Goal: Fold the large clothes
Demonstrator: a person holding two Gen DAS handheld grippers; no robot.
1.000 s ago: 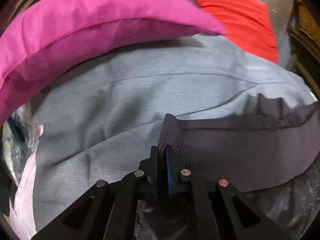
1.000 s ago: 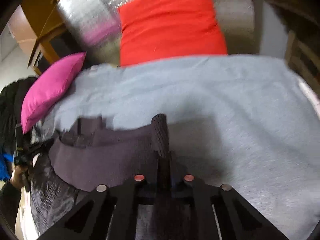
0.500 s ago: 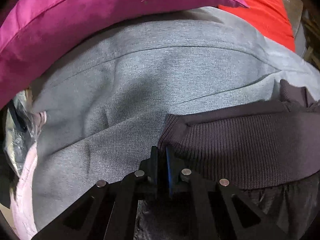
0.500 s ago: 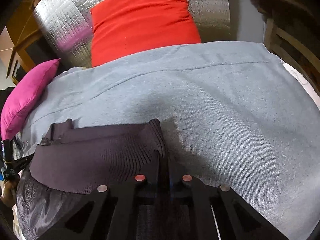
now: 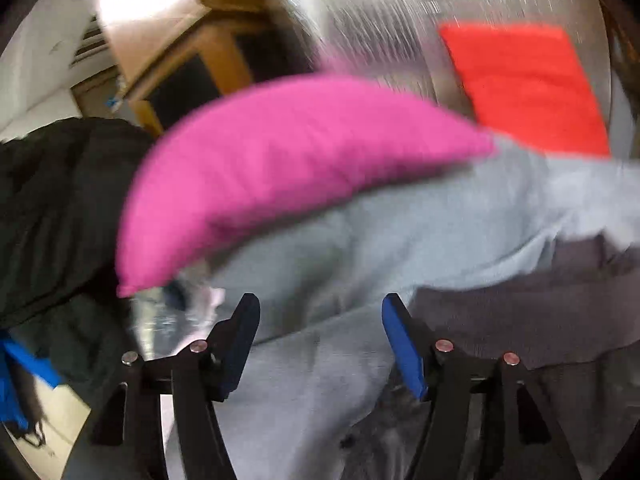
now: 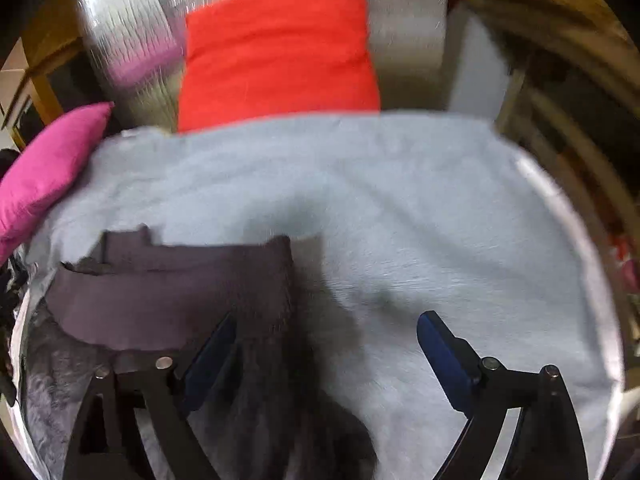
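Both views motion-blurred; detail soft

Left gripper (image 5: 320, 346): jaws spread wide, nothing between the blue pads (image 5: 402, 354). Grey cloth (image 5: 420, 240) fills the gap between the jaws and runs on ahead of them. Ribbed band (image 5: 532, 320) of the dark garment (image 5: 580, 396) lies just to the right of the right jaw, apart from the pad as far as the blur lets me tell. Pink cushion (image 5: 288, 168) ahead and to the left, overlapping the far edge of the grey cloth. Red cushion (image 5: 528, 88) well ahead to the right

Right gripper (image 6: 326, 344): jaws also wide open, holding nothing. Dark garment (image 6: 240, 408) runs under the left jaw and into the gap; its ribbed band (image 6: 176, 292) lies ahead and to the left, flat on the grey cloth (image 6: 400, 208). Bare grey cloth ahead of and under the right jaw. Red cushion (image 6: 280, 48) far ahead, pink cushion (image 6: 44, 176) far left

Step in hand, my reading: the ribbed edge lies set down on the cloth and neither gripper grips it, so one fold looks laid and let go. How many folds remain I cannot tell; most of the garment is out of frame below

Next move likely calls for a fresh hold on an unfolded edge or corner: close fully on the knit, take one layer only, and avoid pinching the grey cloth beneath, which sits right between both pairs of jaws
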